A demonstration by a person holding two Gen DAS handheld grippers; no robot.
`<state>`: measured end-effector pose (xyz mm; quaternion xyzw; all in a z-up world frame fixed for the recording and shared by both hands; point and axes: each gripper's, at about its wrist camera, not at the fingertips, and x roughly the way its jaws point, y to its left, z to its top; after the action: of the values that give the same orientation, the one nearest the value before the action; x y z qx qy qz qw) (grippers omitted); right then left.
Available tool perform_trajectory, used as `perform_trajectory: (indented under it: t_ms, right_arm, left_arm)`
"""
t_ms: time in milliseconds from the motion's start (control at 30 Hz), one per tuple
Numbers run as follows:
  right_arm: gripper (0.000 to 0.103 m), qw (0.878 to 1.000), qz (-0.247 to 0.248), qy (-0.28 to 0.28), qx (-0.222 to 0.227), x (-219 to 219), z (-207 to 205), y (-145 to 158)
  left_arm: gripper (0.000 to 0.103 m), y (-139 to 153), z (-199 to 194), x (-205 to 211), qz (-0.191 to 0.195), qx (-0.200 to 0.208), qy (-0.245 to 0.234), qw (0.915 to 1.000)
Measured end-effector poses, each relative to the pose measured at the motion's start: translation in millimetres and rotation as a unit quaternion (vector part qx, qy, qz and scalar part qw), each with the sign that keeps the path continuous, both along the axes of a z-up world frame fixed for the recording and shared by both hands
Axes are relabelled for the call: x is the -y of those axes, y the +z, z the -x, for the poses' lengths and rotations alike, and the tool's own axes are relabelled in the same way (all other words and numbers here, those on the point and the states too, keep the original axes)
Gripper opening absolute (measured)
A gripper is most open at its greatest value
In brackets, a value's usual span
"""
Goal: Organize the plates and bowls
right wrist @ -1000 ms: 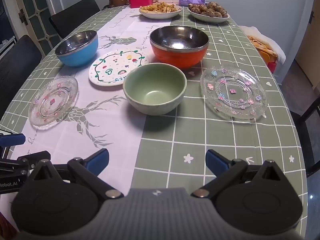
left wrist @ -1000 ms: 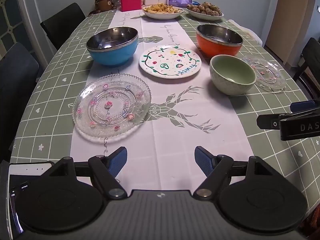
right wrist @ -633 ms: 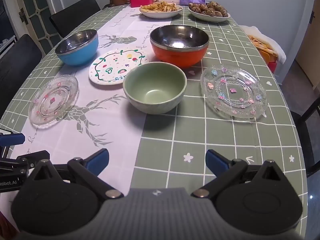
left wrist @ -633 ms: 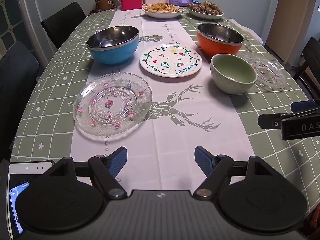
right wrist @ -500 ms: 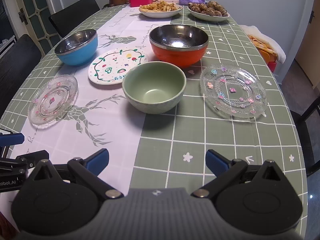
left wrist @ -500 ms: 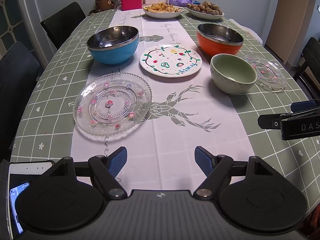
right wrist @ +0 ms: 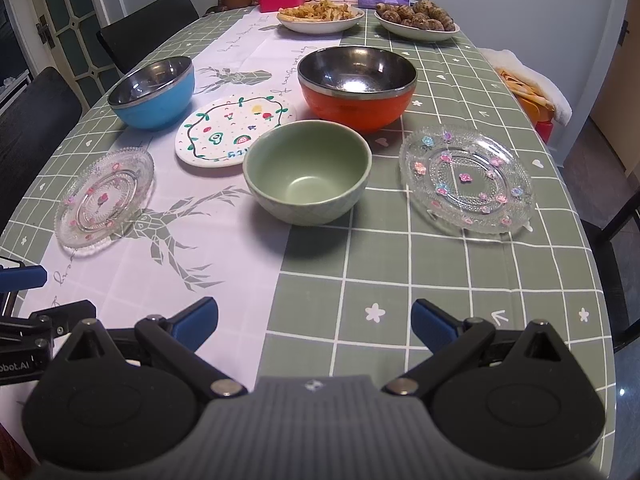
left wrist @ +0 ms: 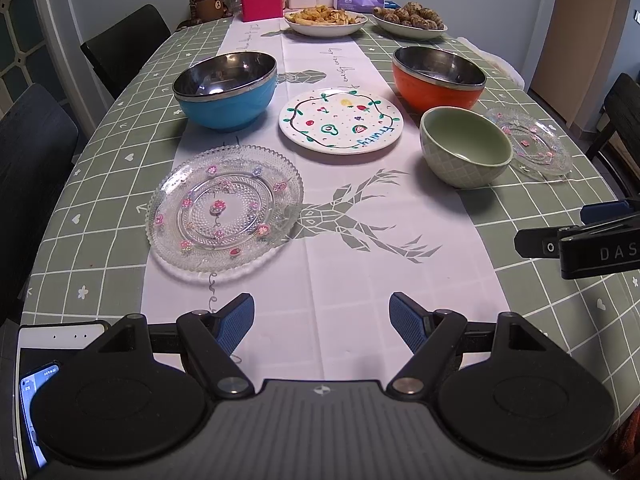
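On the table stand a blue bowl (left wrist: 226,90), an orange bowl (left wrist: 438,76), a green bowl (left wrist: 464,146), a white painted plate (left wrist: 341,120) and two clear glass plates (left wrist: 224,206) (left wrist: 530,142). My left gripper (left wrist: 322,322) hangs open over the white runner, near the left glass plate, holding nothing. My right gripper (right wrist: 314,320) is open too, short of the green bowl (right wrist: 307,170), with the right glass plate (right wrist: 466,178) ahead on its right. The orange bowl (right wrist: 357,84), blue bowl (right wrist: 154,90) and painted plate (right wrist: 234,130) lie beyond.
Two dishes of food (left wrist: 325,19) (left wrist: 410,21), a pink box (left wrist: 260,0), jars and a bear figure stand at the far end. Dark chairs (left wrist: 124,46) line the left side. A phone (left wrist: 36,412) sits at lower left. The right gripper's side (left wrist: 580,240) shows at right.
Both grippers have shifted only slightly; the view barely moves. All bowls and plates stay where they were.
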<state>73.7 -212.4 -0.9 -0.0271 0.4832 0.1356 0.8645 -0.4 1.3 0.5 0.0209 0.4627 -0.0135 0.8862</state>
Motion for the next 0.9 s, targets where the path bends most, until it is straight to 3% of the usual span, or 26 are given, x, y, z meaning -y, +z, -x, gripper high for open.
perform_trajectory:
  t_ms: [900]
  right_arm:
    - [0.1, 1.0, 0.002, 0.002, -0.006, 0.3, -0.1, -3.5]
  left_arm:
    - [0.09, -2.4, 0.4, 0.9, -0.001, -0.001, -0.002, 1.0]
